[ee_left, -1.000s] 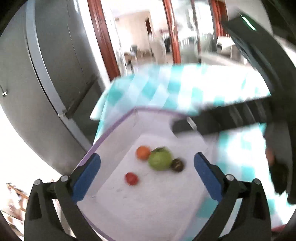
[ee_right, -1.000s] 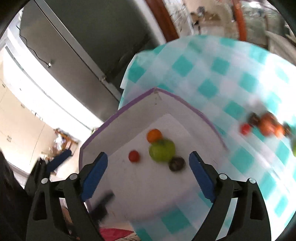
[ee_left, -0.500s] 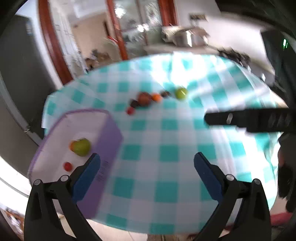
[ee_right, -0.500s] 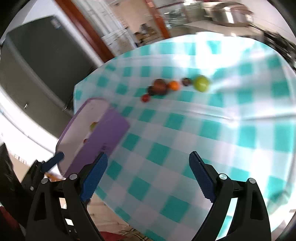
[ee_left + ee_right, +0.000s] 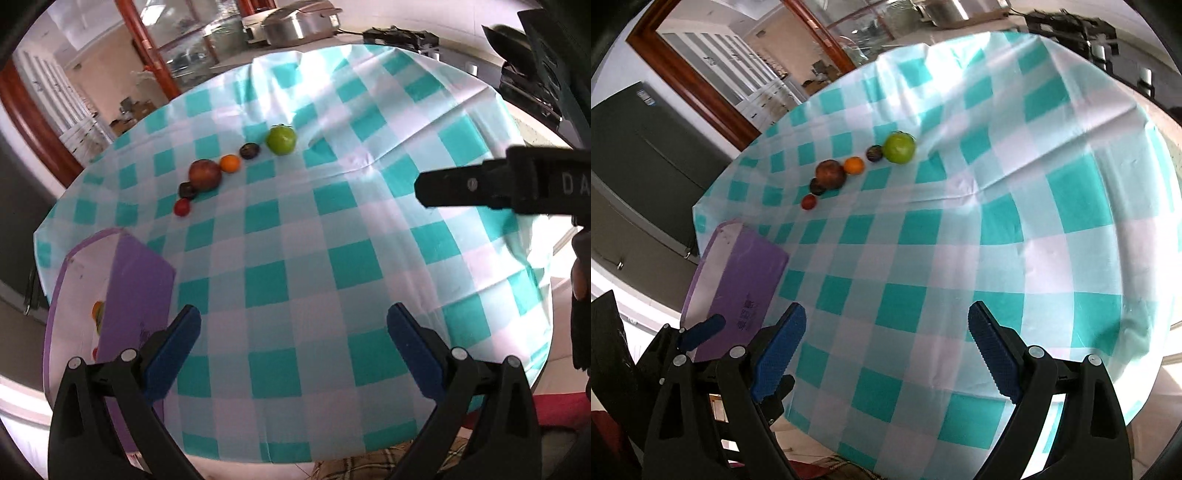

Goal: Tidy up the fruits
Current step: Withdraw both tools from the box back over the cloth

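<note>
- Six fruits sit in a diagonal row on the teal-checked tablecloth, running from near-left up to far-right.
- Order along that line: small red fruit, dark fruit, big reddish-brown fruit, orange, another dark fruit, green apple at the far end.
- Purple box sits at the table's left edge, long side pointing away from the cameras, roughly toward the red end of the row. A bit of orange and red fruit peeks out inside.
- Left gripper is spread wide with nothing between its blue pads, hovering over the near cloth by the box.
- Right gripper is the same: wide apart, nothing held, well short of the fruit.
</note>
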`<state>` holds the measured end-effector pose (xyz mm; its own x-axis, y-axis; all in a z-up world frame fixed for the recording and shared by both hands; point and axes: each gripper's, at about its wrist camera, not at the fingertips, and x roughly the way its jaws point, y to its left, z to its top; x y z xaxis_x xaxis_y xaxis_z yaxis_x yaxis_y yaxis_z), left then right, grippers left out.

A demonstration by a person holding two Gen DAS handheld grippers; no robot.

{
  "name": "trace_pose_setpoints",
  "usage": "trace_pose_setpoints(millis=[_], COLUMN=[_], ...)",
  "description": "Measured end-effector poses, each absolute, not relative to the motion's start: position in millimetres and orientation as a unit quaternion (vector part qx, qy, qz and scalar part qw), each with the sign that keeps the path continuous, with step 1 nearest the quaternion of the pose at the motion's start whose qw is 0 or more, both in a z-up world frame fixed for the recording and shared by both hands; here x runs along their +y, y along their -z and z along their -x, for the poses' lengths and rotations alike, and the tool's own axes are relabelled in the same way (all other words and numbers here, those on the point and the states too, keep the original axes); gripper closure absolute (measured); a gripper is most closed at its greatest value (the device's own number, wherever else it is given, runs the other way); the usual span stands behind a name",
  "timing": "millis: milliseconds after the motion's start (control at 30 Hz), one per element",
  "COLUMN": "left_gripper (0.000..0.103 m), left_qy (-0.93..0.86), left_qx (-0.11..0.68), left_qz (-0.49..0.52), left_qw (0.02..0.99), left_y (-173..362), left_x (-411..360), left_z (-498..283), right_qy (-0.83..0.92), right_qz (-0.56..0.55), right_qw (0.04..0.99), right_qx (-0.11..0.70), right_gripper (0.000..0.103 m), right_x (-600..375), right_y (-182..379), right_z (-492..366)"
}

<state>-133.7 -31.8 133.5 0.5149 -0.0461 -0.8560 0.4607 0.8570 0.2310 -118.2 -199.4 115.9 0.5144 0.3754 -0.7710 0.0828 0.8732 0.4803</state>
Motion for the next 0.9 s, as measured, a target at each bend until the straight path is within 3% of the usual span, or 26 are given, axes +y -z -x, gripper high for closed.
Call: trace_pose_setpoints(millis=[500,900], left_gripper=[0.002,0.002], left_qy=[0.157,0.093], left_qx=[0.544,0.619], left_qz=[-0.206,-0.079], left_qw=[0.798,0.776], left_y=[-77,-5], left_x=[-11,49], left_z=[3,-75], right_qy=[-0.051,-0.016], right_qz=[-0.243,-0.245], right_qw=[0.819,0.794], right_qx=[0.517,0.556], right_gripper=[0.016,0.016], right_x=[-182,-152], right_y=[-64,-13], right_z=[10,-95])
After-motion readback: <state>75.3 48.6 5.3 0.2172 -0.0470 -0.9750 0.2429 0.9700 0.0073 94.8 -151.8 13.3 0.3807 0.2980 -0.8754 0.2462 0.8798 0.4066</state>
